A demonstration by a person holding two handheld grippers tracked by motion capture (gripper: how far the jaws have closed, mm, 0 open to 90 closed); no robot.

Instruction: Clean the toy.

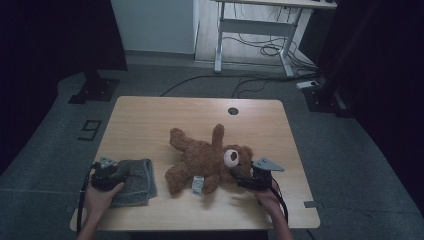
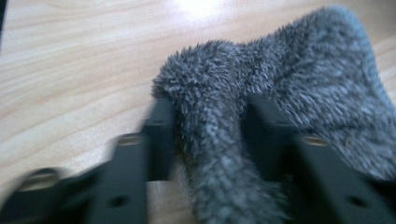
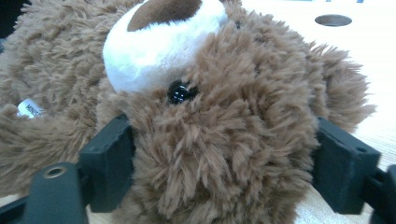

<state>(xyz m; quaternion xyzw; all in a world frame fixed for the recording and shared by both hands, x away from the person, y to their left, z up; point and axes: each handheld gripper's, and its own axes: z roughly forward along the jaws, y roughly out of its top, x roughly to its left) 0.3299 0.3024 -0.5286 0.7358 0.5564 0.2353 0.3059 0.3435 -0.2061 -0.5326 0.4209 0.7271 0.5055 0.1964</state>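
On the table (image 1: 150, 120), fingers straddle teddy (image 1: 207, 160).

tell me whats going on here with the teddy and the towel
A person works at a wooden table with a gripper in each hand. The right gripper has its jaws either side of the head of a brown teddy bear lying on its back mid-table; whether they press in is hard to tell. The left gripper sits at a folded grey fluffy towel near the front left edge, a raised fold of it between the jaws, which look slightly apart from it.
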